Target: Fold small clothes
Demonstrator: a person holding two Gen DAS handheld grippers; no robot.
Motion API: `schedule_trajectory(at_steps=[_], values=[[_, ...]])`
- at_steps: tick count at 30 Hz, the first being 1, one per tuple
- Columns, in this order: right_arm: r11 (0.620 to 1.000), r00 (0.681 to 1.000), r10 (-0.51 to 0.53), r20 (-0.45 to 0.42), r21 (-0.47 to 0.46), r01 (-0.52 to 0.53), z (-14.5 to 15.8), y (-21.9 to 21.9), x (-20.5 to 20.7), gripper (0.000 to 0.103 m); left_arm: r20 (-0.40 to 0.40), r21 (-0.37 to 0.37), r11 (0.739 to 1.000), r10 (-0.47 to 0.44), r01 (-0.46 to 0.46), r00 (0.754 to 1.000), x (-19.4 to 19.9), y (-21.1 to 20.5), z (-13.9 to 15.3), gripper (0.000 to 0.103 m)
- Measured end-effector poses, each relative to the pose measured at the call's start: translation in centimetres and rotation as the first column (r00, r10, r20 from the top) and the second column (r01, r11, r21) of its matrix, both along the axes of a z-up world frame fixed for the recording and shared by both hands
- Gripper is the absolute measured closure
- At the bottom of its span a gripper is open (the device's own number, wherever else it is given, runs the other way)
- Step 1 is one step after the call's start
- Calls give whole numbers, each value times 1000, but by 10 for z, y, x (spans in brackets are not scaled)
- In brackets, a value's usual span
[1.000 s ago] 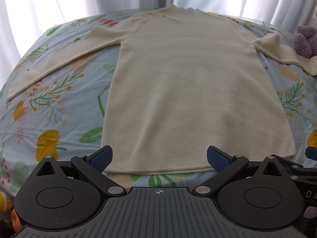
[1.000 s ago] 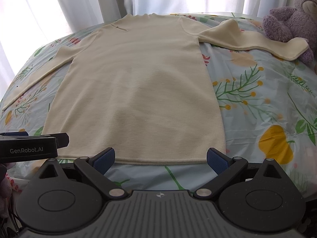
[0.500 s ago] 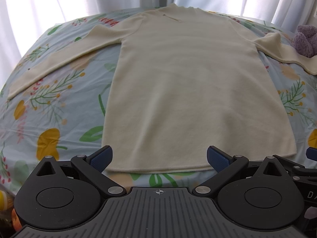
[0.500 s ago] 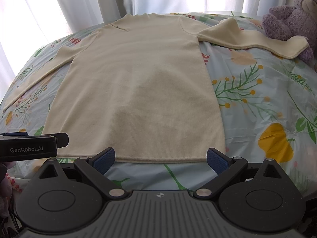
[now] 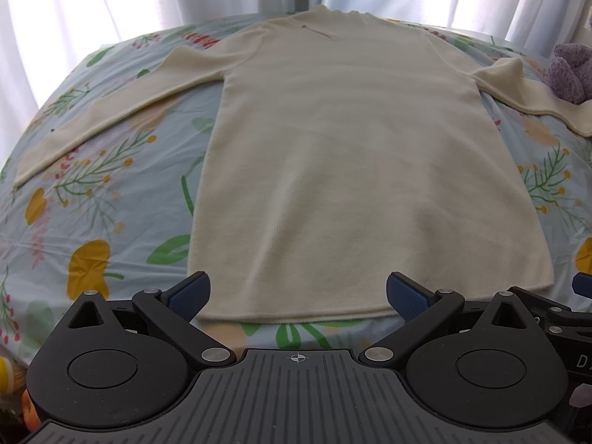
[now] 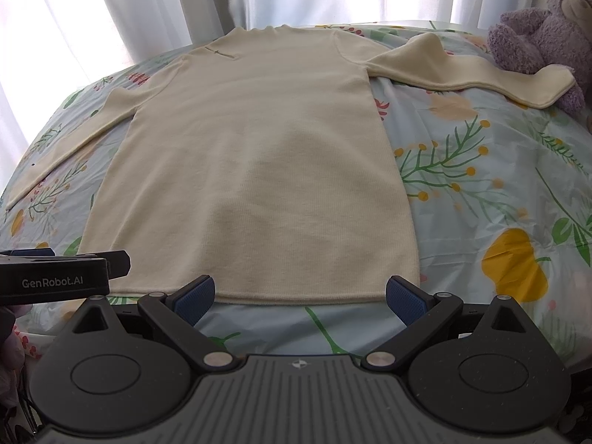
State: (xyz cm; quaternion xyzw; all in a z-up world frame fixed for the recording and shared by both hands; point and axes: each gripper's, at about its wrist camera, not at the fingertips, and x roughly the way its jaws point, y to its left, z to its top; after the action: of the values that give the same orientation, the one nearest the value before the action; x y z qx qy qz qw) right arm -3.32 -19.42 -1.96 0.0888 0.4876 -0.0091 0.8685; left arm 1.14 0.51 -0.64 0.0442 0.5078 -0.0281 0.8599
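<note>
Lying flat on the bedsheet (image 5: 111, 222), the sweater (image 5: 351, 166) (cream) faces both spread tools.

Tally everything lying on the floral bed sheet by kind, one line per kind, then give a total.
Cream long-sleeved garment: 1
Purple plush bear: 1
Total: 2
</note>
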Motion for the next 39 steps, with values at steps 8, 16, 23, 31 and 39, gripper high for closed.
schedule_trajectory(at_steps=[8, 16, 23, 31, 39], values=[[1000, 1000, -4, 0, 3, 4, -1, -2, 0, 4, 0, 2, 1000, 2, -2, 1000, 0, -1, 0, 0], [1000, 1000, -3, -1, 4, 3, -1, -1, -1, 4, 0, 1, 1000, 2, -2, 1000, 0, 0, 0, 0], [1000, 1000, -2, 1, 5, 2, -2, -1, 0, 4, -1, 2, 1000, 2, -2, 1000, 0, 0, 0, 0], [1000, 1000, -4, 3, 6, 4, -2, -1, -1, 4, 0, 2, 1000, 1, -1, 1000, 0, 0, 0, 0], [1000, 1000, -5, 1, 14, 5, -3, -3, -1, 4, -2, 1, 1000, 2, -2, 1000, 1, 0, -1, 0]])
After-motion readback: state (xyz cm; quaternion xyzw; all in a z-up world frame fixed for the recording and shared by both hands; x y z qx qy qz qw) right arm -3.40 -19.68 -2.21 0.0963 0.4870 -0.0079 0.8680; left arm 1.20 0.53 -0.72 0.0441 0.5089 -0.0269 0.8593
